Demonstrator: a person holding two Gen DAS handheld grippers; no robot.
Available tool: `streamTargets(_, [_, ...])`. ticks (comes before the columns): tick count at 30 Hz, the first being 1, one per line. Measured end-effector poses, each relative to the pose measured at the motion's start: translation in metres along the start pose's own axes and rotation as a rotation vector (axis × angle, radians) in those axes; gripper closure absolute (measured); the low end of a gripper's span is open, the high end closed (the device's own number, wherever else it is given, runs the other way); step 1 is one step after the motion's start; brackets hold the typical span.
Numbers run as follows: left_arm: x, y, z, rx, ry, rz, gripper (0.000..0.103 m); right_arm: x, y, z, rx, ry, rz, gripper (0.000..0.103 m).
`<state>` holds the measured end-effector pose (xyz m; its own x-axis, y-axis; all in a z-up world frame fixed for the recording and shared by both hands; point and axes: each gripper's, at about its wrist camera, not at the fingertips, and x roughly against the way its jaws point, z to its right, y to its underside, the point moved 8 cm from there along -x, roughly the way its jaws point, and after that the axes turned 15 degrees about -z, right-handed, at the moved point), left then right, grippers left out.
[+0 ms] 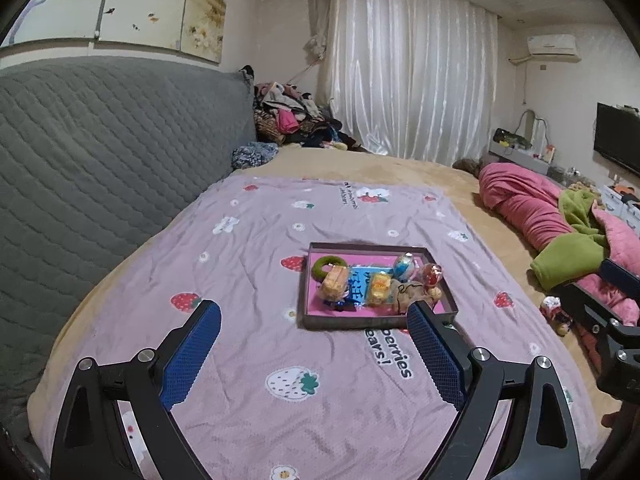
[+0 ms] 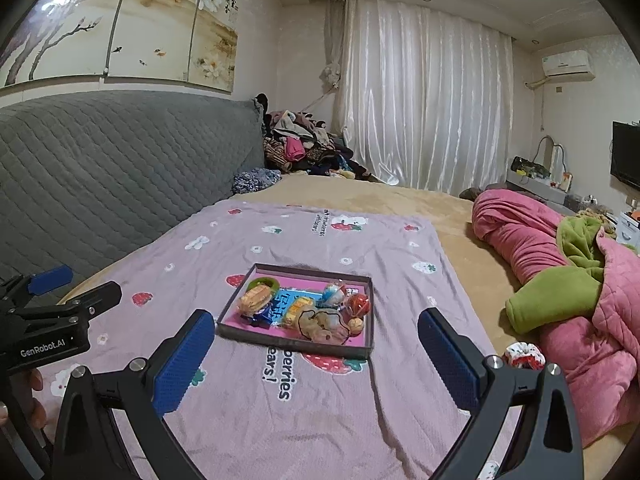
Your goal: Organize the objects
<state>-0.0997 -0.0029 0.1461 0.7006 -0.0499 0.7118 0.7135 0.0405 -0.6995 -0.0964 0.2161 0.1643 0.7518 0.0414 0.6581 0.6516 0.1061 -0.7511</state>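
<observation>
A shallow dark tray [image 1: 362, 323] with a pink floor lies on the strawberry-print blanket [image 1: 248, 360]. It holds a green ring [image 1: 325, 265], wrapped snacks [image 1: 335, 285], a blue packet [image 1: 362, 285], a blue-white ball [image 1: 404, 266], a red ball [image 1: 432, 274] and a brown pouch [image 1: 412, 296]. My left gripper [image 1: 313, 309] is open just short of the tray's near wall, nothing between its fingers. My right gripper [image 2: 316, 317] is open too, hovering before the same tray [image 2: 292, 345]. A red-white scrunchie [image 2: 524, 354] lies on the bed, right of my right gripper.
A pink quilt [image 2: 520, 236] with a green lining [image 2: 548, 300] is heaped on the right of the bed. The grey quilted headboard [image 1: 100, 152] runs along the left. A clothes pile [image 1: 292, 120] sits by the white curtain. A hand [image 2: 36, 384] holds the left gripper.
</observation>
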Motion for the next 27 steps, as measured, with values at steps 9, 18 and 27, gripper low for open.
streamTargets(9, [-0.022, 0.023, 0.000, 0.012, -0.013, -0.046, 0.008, -0.012, 0.019, 0.010, -0.023, 0.005, -0.030, 0.000])
streamTargets(18, [-0.049, 0.041, 0.007, 0.002, -0.004, -0.075, 0.008, -0.039, 0.040, 0.014, -0.027, 0.013, -0.066, 0.000])
streamTargets(27, [-0.064, 0.059, 0.013, -0.026, -0.044, -0.085, 0.008, -0.061, 0.064, 0.016, -0.041, -0.002, -0.096, 0.000])
